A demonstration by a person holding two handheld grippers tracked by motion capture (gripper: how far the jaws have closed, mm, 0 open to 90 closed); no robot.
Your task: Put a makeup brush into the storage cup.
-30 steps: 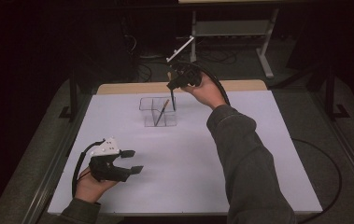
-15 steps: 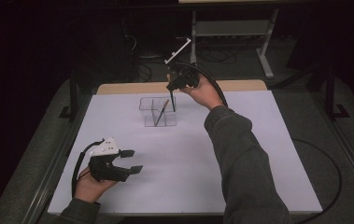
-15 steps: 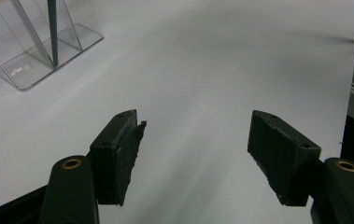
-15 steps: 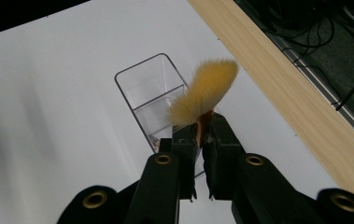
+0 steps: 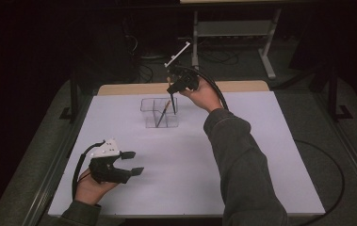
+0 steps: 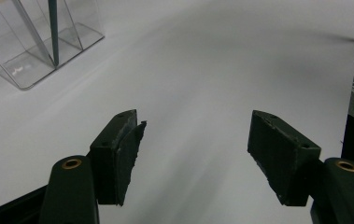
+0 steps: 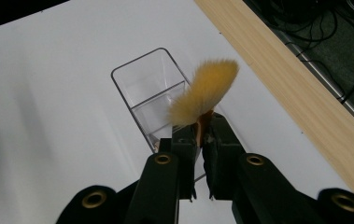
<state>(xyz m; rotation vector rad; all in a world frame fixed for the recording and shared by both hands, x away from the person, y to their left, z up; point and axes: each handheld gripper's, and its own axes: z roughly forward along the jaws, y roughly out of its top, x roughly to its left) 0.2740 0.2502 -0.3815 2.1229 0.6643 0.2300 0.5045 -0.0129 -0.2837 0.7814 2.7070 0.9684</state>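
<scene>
Item: brush (image 7: 205, 91) with a fluffy yellow-orange tip, being pinched by its handle between the closed right tongs (image 7: 201, 135), its tuft sticking up just past the jaw tips and its dark shaft (image 5: 173, 104) hanging down into the clear divided holder (image 5: 159, 112). The holder is standing near the middle of the surface's far edge, with the right tongs hovering directly above its right end and a second dark stick (image 5: 162, 114) leaning inside it. The left tongs (image 5: 133, 163) are resting open and empty near the surface's near left corner, well apart from holder and brush.
</scene>
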